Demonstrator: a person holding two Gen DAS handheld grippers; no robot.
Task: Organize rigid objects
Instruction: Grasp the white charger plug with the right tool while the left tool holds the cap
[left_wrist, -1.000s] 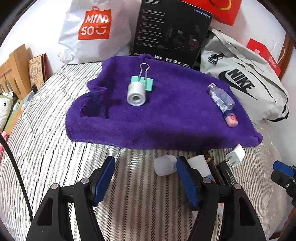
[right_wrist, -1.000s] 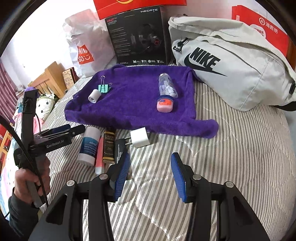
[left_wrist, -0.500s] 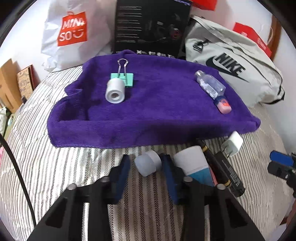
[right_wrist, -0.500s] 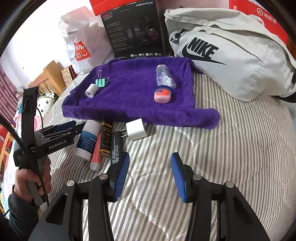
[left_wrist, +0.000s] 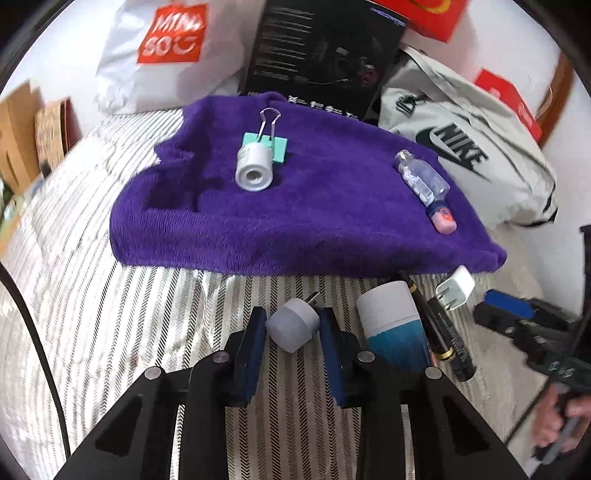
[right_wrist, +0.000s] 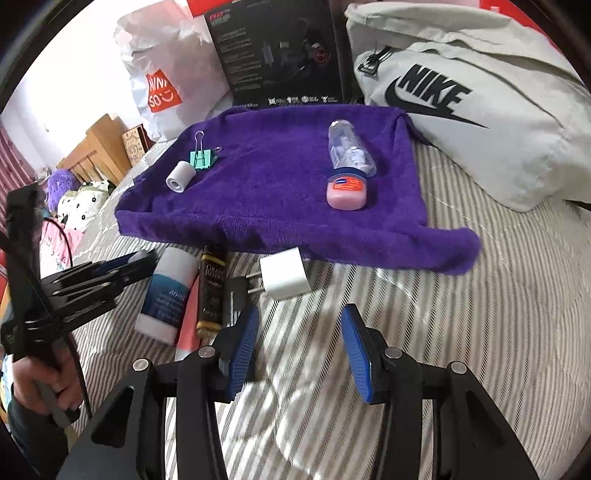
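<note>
The jaws of the left gripper (left_wrist: 292, 326) have just been closing and now pinch a small pale grey cap (left_wrist: 292, 325) lying on the striped bed cover (left_wrist: 110, 314), just in front of the purple towel (left_wrist: 295, 221); the jaws of the right gripper (right_wrist: 300, 345) stand spread over bare bedding with nothing between them, near the white charger plug (right_wrist: 284, 273). The step in hand looks like lifting the cap to join the items sorted on the towel: the white roll (left_wrist: 254, 170), the green binder clip (left_wrist: 269, 142), the clear bottle (left_wrist: 421, 177) and the pink tin (left_wrist: 443, 219). To do it well, the pads should sit square on the cap's sides, since it is tilted and rounded and could squirt out; a straight lift before any move across would keep it clear of the white-and-blue tube (left_wrist: 391, 325) just beside it. Readable writing: "MINISO" on the white bag (left_wrist: 170, 40), "NIKE" on the grey bag (right_wrist: 480, 110), and "AD…" on the tube's label in the right wrist view; the black box (right_wrist: 277, 51) carries print too small to read.
</note>
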